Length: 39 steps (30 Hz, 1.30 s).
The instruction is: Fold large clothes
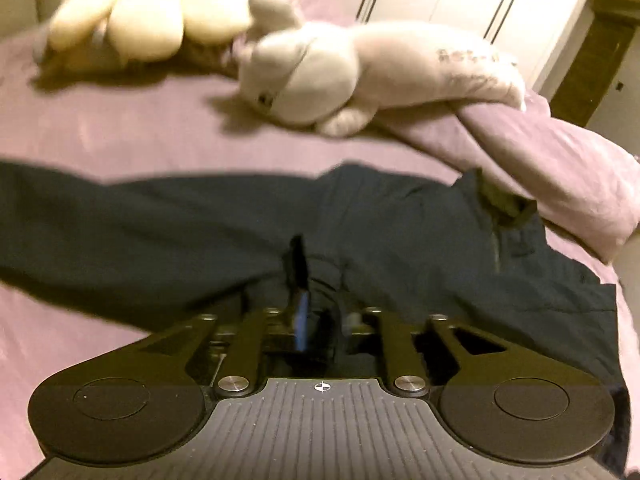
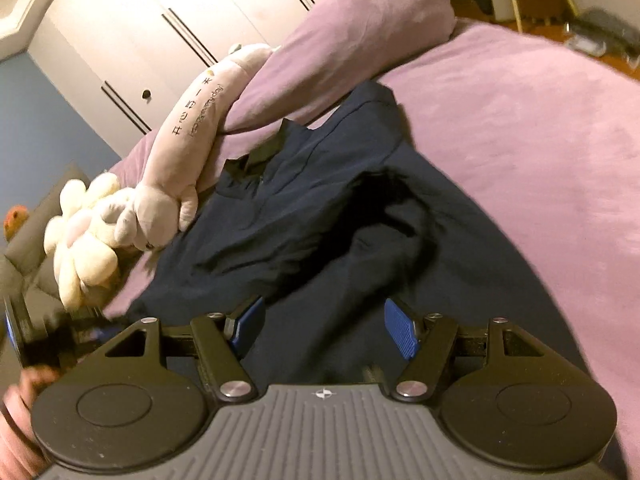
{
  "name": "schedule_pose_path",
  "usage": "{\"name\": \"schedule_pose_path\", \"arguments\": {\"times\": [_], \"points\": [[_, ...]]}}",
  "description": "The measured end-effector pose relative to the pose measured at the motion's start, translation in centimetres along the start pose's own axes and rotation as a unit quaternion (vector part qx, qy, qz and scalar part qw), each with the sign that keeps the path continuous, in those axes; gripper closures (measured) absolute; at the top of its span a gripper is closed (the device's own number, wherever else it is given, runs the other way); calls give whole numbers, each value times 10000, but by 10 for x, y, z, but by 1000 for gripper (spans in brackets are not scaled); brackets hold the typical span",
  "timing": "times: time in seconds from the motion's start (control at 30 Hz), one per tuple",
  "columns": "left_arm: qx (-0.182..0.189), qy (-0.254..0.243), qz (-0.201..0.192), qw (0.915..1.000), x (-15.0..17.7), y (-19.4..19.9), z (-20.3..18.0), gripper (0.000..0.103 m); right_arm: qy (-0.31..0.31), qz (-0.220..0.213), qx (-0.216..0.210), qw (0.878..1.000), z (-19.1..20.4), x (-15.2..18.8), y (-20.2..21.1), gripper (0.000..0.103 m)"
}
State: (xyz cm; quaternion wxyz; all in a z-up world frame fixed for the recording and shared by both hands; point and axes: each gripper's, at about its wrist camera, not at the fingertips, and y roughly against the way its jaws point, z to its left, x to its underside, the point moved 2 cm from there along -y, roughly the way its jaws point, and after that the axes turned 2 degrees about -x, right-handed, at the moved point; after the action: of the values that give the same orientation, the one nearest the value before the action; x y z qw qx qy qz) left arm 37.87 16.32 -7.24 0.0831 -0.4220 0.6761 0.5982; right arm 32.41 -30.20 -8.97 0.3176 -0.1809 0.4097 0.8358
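Observation:
A large dark navy garment [image 1: 200,224] lies spread across a purple bed [image 1: 120,128]. In the left wrist view my left gripper [image 1: 316,280] is shut on a bunched fold of the garment, its blue pads close together with cloth between them. In the right wrist view the same garment [image 2: 320,208] lies rumpled below my right gripper [image 2: 324,328], which is open, blue pads wide apart, just above the cloth and holding nothing. The left gripper's body [image 2: 36,332] shows at the left edge there.
A cream flower plush [image 1: 152,8] and a long pale pink plush animal [image 1: 360,68] lie on the bed beyond the garment. A purple pillow [image 2: 360,28] sits by the plush. White wardrobe doors [image 2: 160,20] stand behind the bed.

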Motion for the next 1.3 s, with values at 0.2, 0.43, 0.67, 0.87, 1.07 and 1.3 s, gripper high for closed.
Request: {"name": "schedule_pose_path", "arguments": {"times": [0.2, 0.43, 0.67, 0.87, 1.07, 1.3], "points": [[175, 68, 258, 9995, 10, -28, 10, 55, -452, 69, -89, 9989, -4, -30, -44, 36], [21, -699, -332, 9970, -12, -26, -23, 91, -471, -7, 586, 9972, -18, -56, -89, 64], [-266, -1267, -849, 9879, -35, -37, -61, 98, -318, -525, 1157, 9914, -37, -69, -97, 88], [-626, -1214, -320, 9901, -14, -53, -39, 93, 448, -568, 1257, 9894, -26, -56, -63, 68], [9, -1043, -255, 9942, 1, -25, -29, 70, 899, -992, 1133, 9845, -4, -68, -40, 59], [165, -1607, -55, 9869, 10, -43, -77, 60, 1816, -154, 2015, 9624, 4, -64, -119, 65]]}}
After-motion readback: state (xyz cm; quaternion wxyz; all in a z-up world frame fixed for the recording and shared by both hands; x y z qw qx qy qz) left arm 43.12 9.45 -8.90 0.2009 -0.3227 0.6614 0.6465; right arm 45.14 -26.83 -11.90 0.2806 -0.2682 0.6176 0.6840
